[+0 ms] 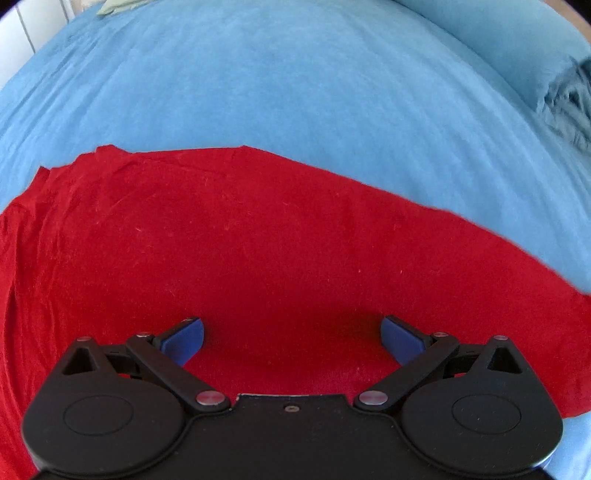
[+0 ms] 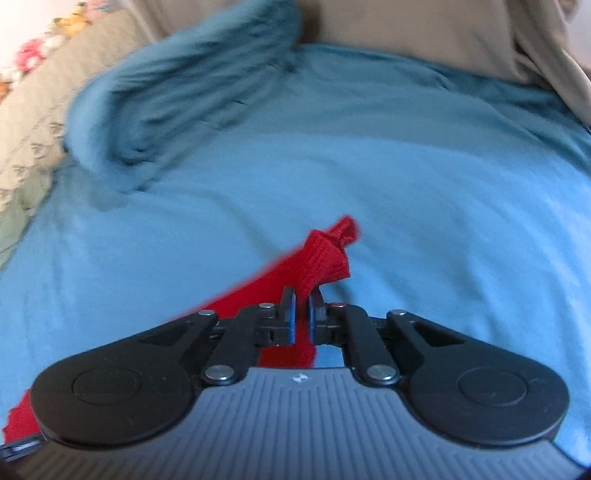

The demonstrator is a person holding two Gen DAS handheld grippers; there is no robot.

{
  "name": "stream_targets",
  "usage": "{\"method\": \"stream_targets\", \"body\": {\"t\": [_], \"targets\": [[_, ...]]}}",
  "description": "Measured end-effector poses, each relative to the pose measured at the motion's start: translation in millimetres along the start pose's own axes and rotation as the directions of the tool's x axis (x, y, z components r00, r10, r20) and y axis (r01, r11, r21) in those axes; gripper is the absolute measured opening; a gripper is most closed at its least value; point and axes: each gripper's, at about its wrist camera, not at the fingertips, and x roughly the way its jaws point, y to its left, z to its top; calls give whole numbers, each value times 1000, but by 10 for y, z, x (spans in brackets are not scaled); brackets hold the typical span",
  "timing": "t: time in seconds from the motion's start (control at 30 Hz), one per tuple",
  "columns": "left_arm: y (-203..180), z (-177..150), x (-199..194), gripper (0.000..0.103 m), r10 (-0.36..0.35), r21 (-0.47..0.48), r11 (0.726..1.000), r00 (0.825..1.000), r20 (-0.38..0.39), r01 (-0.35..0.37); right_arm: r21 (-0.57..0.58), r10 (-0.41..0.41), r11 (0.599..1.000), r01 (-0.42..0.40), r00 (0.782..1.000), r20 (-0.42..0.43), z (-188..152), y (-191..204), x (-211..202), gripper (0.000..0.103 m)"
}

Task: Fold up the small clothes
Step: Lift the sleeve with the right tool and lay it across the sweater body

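A red garment [image 1: 240,243] lies spread flat on the blue bedsheet [image 1: 295,85] and fills the lower half of the left wrist view. My left gripper [image 1: 291,330] hovers over its middle, pointing steeply down, with the blue pads wide apart and nothing between them. In the right wrist view my right gripper [image 2: 302,308] is shut on a ribbed corner of the red garment [image 2: 325,254]. The pinched cloth bunches up past the fingertips, and the remaining red cloth trails off to the lower left under the gripper body.
A rumpled blue blanket [image 2: 177,96] is heaped at the upper left of the right wrist view, with a green patterned bedspread [image 2: 33,122] beside it. A beige cloth surface [image 2: 424,33] lies beyond the sheet. A crumpled blue fold [image 1: 569,103] shows at the right edge of the left wrist view.
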Motion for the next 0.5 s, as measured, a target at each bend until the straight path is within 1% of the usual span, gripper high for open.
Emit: {"method": "stream_targets", "body": {"t": [0.03,0.1,0.17,0.23,0.3,0.37,0.43,0.5], "targets": [[83,11,-68,103,-23,-19,1000,1000,-3,23,-16,31,999,-30,999,11,26,124,-76,22],[231,31,-219,103,-39,-38,999,999,7,39,-51,90,995,-89,996,23,62,382,-206,22],[456,59,-416,103,-34,-40,999,999,30,35,-97,165,982,-162,986,24,75,720,-339,22],[725,75,-617,103,-14,-47,999,998,56,16,-143,244,960,-240,970,13,43,1095,-458,22],[1048,56,-785,103,2,-64,998,997,75,3,-198,330,925,-326,944,-11,-69,1521,-576,22],[1421,18,-938,103,22,-83,996,996,89,-14,-248,417,874,-417,907,-53,-257,1989,-687,22],[1832,-34,-1088,103,65,-103,993,993,103,-55,-283,490,820,-497,866,-101,-488,2403,-768,22],[2188,-94,-1218,103,118,-126,987,986,118,-103,-321,552,755,-572,818,-159,-784,2821,-845,22]]}}
